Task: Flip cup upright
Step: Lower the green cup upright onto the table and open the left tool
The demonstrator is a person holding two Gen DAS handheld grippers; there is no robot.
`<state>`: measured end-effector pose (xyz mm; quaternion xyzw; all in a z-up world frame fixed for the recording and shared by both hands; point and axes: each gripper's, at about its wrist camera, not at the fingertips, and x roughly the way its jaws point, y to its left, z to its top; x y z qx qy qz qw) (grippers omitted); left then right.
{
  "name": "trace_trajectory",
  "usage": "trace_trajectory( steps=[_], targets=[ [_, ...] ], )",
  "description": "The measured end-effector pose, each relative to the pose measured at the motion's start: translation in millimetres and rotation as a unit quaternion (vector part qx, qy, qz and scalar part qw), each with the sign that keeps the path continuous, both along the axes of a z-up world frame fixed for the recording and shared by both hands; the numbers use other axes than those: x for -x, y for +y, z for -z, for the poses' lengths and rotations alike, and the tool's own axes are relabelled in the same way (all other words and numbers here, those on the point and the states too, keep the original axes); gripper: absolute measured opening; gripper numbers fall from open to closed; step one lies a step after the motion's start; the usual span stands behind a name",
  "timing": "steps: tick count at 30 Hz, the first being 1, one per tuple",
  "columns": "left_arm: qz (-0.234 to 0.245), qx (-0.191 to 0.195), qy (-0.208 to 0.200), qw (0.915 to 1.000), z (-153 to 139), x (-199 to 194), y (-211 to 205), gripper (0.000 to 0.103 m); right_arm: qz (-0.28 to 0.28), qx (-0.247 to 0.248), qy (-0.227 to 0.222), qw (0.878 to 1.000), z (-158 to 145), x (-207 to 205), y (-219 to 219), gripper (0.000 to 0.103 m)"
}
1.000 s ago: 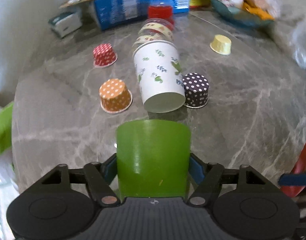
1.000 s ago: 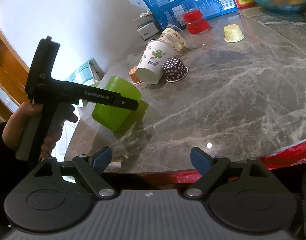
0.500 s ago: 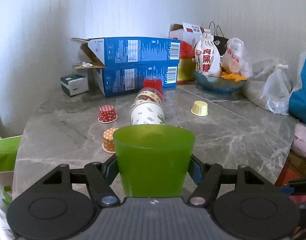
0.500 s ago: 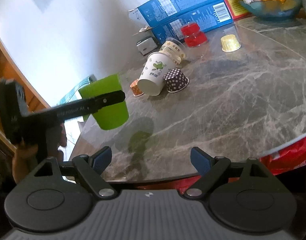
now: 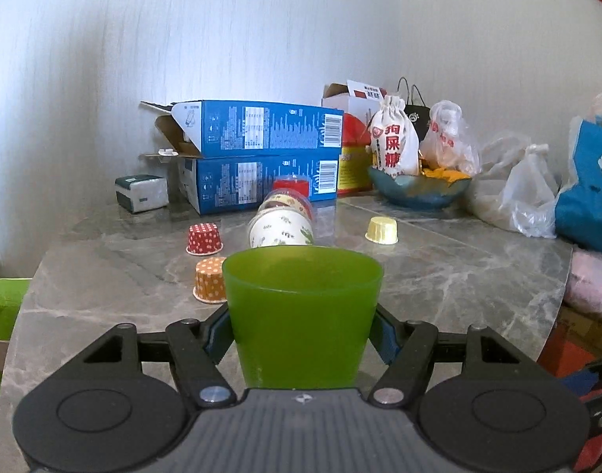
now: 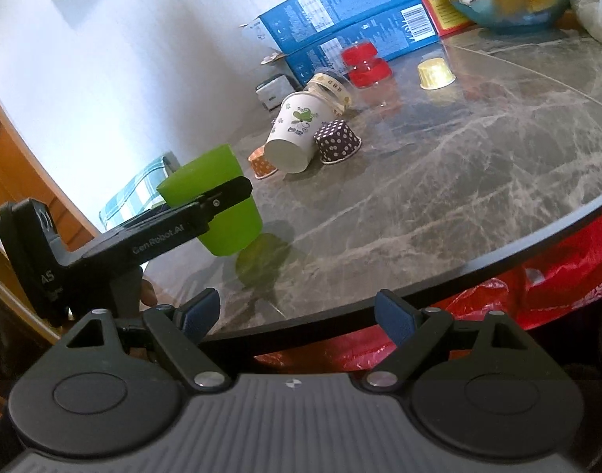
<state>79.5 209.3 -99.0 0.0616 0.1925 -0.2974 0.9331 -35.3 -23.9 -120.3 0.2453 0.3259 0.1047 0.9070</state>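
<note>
The left tool (image 5: 303,331) is clamped on the green cup (image 5: 302,315), one blue pad pressed to each side of it. The cup is mouth-up and tilted a little, held just above the marble counter (image 6: 478,181) near its front edge, with a greenish shadow under it. The right tool (image 6: 297,311) is spread wide and grasps nothing, hanging off the counter's rim.

Beyond the green cup lies a white paper cup (image 6: 293,136) with a leaf print, on its side, bottom toward the cup. Touching it are a dark dotted cupcake liner (image 6: 337,142) on one flank and an orange dotted liner (image 5: 209,279) on the other. Farther back from the green cup sit a red dotted liner (image 5: 203,239), a yellow liner (image 5: 381,230) and two stacked blue boxes (image 5: 261,153).
</note>
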Motion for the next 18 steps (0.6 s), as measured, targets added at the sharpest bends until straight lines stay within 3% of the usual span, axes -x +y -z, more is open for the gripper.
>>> trace_trajectory(
  steps=[10,13,15,18],
  targets=[
    [0.003,0.005,0.001,1.0,5.4,1.9,12.8,0.075,0.005,0.008,-0.007,1.0,-7.7,9.5,17.3,0.087],
    [0.016,0.008,0.003,0.9998,5.1,4.4,17.8,0.088,0.01,0.015,-0.01,1.0,-11.4,12.6,22.4,0.088],
    [0.016,0.015,-0.001,0.9998,4.3,5.7,24.8,0.098,0.014,0.02,-0.016,1.0,-14.7,15.0,25.4,0.098],
    [0.018,0.024,0.004,0.9996,2.1,4.6,35.8,0.1,0.018,0.026,-0.022,0.999,-18.9,16.8,30.0,0.102]
  ],
)
